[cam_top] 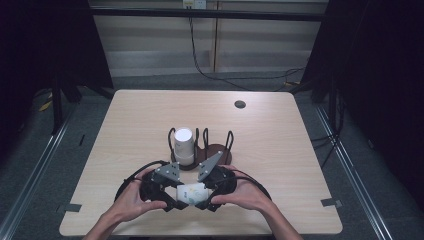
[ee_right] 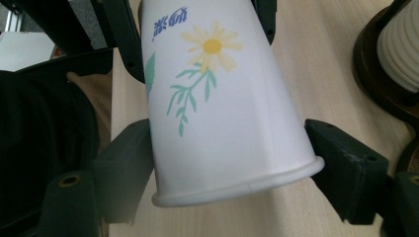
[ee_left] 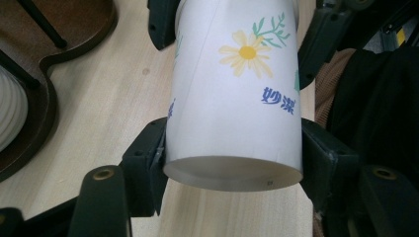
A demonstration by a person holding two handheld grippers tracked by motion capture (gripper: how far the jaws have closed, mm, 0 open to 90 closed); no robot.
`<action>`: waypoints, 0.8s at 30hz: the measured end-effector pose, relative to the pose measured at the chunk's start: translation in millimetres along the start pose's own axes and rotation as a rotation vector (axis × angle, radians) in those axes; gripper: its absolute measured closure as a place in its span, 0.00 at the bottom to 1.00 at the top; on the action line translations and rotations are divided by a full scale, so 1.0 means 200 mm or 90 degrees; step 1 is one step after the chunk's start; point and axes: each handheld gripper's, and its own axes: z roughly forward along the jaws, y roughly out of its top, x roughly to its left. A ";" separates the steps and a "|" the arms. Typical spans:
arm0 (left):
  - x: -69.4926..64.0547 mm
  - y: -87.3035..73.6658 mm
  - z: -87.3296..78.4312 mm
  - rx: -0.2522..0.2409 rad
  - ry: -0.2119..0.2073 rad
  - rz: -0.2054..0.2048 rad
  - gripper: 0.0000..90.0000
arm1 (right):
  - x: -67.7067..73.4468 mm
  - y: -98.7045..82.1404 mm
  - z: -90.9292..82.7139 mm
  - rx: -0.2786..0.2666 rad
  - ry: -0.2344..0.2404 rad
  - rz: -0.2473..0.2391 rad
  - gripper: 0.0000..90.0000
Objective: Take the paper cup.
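A person's two grippers meet over the near edge of the table [cam_top: 130, 115], passing a daisy-printed paper cup [cam_top: 192, 192] from one to the other. The left gripper [cam_top: 172, 200] has its jaws clamped on the cup's base end, pads pressed to both walls, so the cup lies level rather than upright. The right gripper [cam_top: 202, 200] reaches in from the opposite side with the rolled rim between its jaws; there one pad stands clear of the rim and the other looks barely in contact, so it appears to have let go, though the angle leaves that uncertain. Just beyond the fingertips, a dark wooden rack [cam_top: 212, 152] holds a stack of ribbed white cups [cam_top: 183, 145], the likely destination.
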 end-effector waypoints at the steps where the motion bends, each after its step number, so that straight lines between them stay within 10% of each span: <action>1: 0.00 0.00 0.00 -0.001 0.001 -0.001 0.40 | 0.00 0.00 0.00 -0.003 -0.002 0.006 0.17; 24: 0.01 -0.07 -0.03 -0.030 0.023 -0.026 0.40 | -0.01 -0.03 -0.06 -0.051 -0.014 0.039 0.16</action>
